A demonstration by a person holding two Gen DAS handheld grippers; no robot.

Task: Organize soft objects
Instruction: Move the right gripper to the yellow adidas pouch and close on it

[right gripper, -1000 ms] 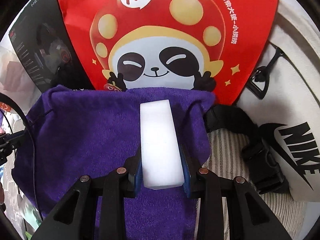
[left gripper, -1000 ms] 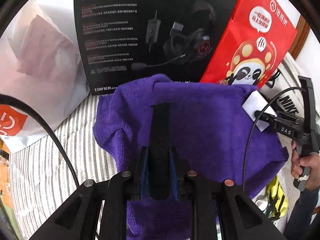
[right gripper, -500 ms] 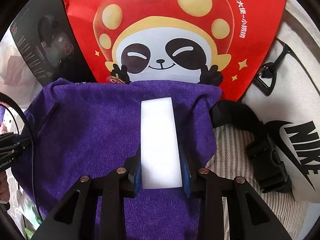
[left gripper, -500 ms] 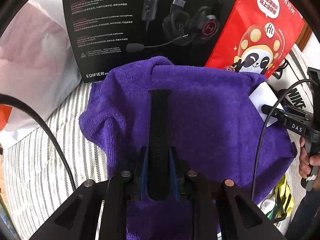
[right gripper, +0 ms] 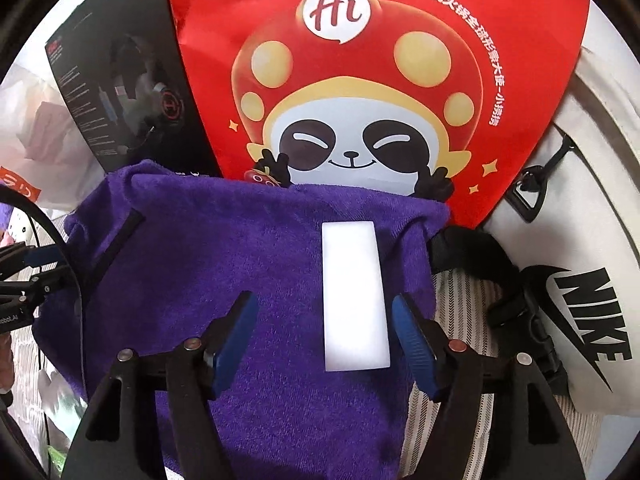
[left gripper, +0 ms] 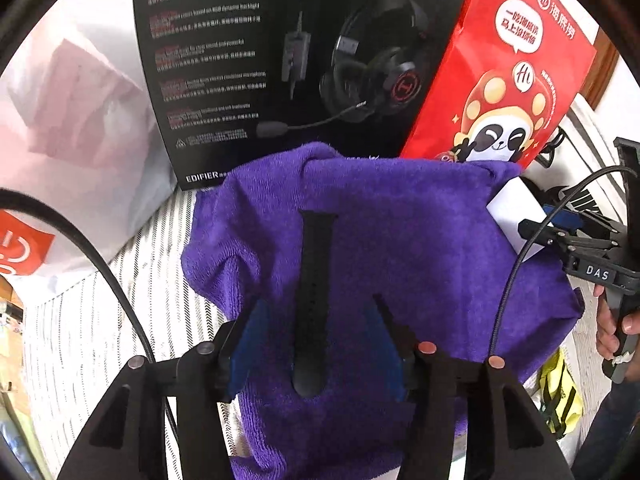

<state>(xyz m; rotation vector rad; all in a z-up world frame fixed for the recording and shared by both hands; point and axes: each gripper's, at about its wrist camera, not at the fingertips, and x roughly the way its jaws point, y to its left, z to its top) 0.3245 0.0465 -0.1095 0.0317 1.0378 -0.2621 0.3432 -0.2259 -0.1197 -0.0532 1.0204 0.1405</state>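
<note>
Both tools have just been opening, the left tool (left gripper: pixel 316 344) letting the black watch strap (left gripper: pixel 314 300) and the right tool (right gripper: pixel 324 340) the white foam block (right gripper: pixel 354 296) lie free on the purple towel (right gripper: pixel 240 264), so the person is best lifting straight away without dragging either.

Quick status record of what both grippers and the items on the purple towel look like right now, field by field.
left gripper: open, jaws just opened, black strap lying between them, untouched
right gripper: open, jaws just opened, white foam block between them, free
purple towel: under both items
behind: red panda bag, black headset box
</note>
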